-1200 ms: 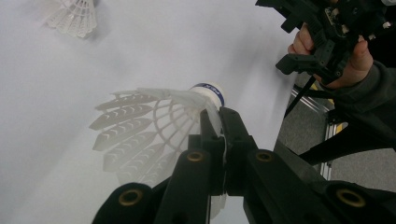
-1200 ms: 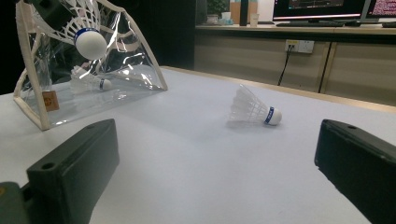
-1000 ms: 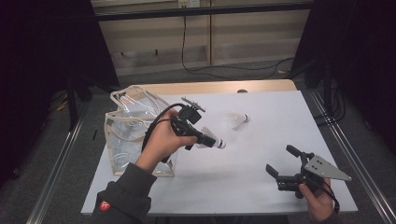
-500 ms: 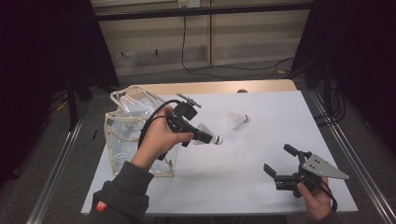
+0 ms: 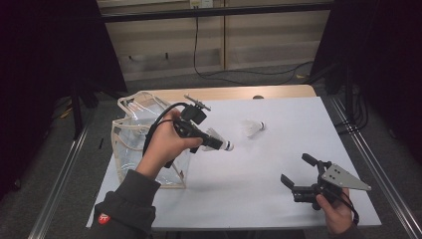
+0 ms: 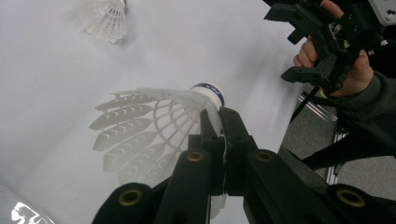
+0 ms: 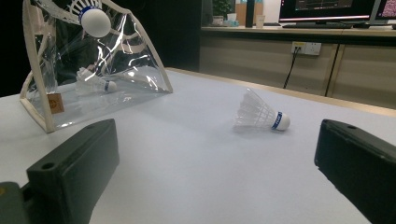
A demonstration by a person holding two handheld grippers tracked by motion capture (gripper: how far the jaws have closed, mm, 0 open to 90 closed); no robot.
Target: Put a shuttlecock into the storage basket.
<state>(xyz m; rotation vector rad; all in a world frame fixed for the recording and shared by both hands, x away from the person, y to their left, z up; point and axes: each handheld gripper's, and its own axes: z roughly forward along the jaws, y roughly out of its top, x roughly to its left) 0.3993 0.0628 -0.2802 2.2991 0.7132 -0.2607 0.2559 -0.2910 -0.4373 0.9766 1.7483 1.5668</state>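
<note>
Held shuttlecock (image 5: 217, 141) near level, cork toward right hand-held gripper (image 5: 299, 175).

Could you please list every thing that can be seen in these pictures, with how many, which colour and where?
shuttlecock: 3, white with blue band; one held in the left gripper, one lying on the table, one inside the bag
bag: 1, clear with cream edging, standing on the table's left part
table: 1, white top with a wooden far edge
monitors: dark, on a far desk in the right gripper view
wall socket: 1, white, below that desk
cable: 1, black, on the floor beyond the table
left gripper: 1, black, shut on a shuttlecock, raised beside the bag
right gripper: 1, black with a grey plate, open, near the table's right front corner
</note>
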